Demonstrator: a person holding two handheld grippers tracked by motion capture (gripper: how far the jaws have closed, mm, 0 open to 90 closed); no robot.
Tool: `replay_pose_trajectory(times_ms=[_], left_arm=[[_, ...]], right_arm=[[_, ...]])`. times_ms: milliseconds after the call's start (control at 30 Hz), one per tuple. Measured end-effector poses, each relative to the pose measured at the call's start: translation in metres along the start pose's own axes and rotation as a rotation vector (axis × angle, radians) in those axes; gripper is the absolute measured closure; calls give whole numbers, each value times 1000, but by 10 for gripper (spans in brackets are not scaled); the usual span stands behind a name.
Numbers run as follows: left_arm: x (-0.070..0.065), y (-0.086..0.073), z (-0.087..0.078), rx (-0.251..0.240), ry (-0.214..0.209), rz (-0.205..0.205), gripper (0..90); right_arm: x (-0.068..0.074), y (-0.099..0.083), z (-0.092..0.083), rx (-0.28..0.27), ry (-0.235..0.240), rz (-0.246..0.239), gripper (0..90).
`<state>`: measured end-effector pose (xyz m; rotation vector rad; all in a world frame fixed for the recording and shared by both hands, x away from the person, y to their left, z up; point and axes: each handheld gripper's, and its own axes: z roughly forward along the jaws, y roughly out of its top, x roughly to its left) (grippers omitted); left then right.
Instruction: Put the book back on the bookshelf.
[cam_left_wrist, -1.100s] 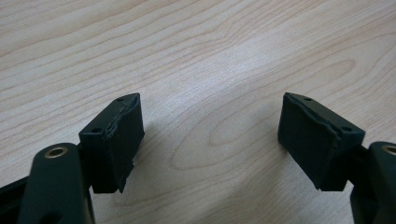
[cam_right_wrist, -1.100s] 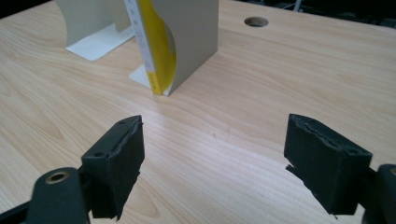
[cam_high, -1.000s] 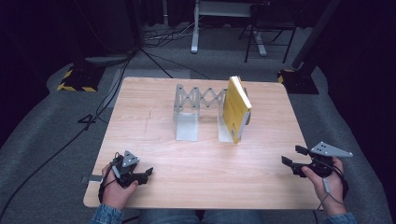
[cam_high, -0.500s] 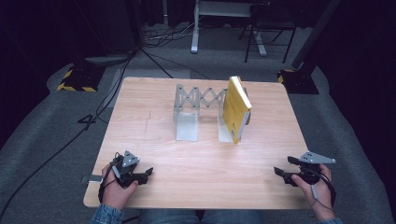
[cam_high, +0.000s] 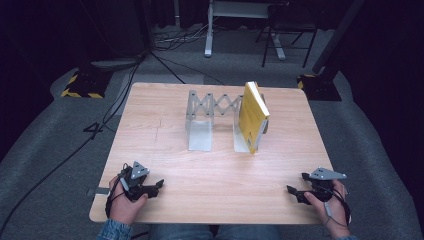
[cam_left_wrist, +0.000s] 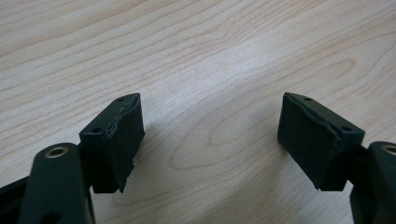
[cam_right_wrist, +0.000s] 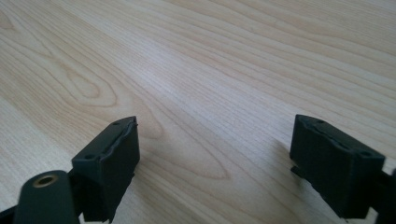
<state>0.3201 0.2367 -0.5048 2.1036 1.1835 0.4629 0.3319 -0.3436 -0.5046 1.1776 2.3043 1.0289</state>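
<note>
A silver accordion book rack (cam_high: 206, 107) stands at the middle back of the wooden table (cam_high: 220, 175). A yellow book (cam_high: 252, 116) stands upright and slightly tilted against its right end plate. My left gripper (cam_high: 156, 186) rests at the front left of the table, open, with bare wood between its jaws (cam_left_wrist: 212, 100). My right gripper (cam_high: 296, 184) sits low at the front right, its jaws pointing left. They have just been opening and hold nothing, with bare wood between them (cam_right_wrist: 215, 121). Both grippers are well short of the rack and the book.
The table's front edge runs just under both hands. Cables (cam_high: 125, 100) trail over the grey floor on the left. A yellow-and-black striped base (cam_high: 79, 85) lies past the back left corner, and stand legs (cam_high: 280, 40) are behind the table.
My right hand has come down from above the front right corner to just over the tabletop, shifting slightly left. The left hand, the rack and the book have not moved.
</note>
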Motion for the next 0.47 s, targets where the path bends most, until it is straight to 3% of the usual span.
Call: replay_pose_trajectory(times_ms=[200,467], left_arm=[[0,0,0,0,0,0,231],[-1,1,1,-2,2,-1,226]], right_arm=[[3,2,2,8,-29,-1,132],[3,3,5,12,-30,-3,111]])
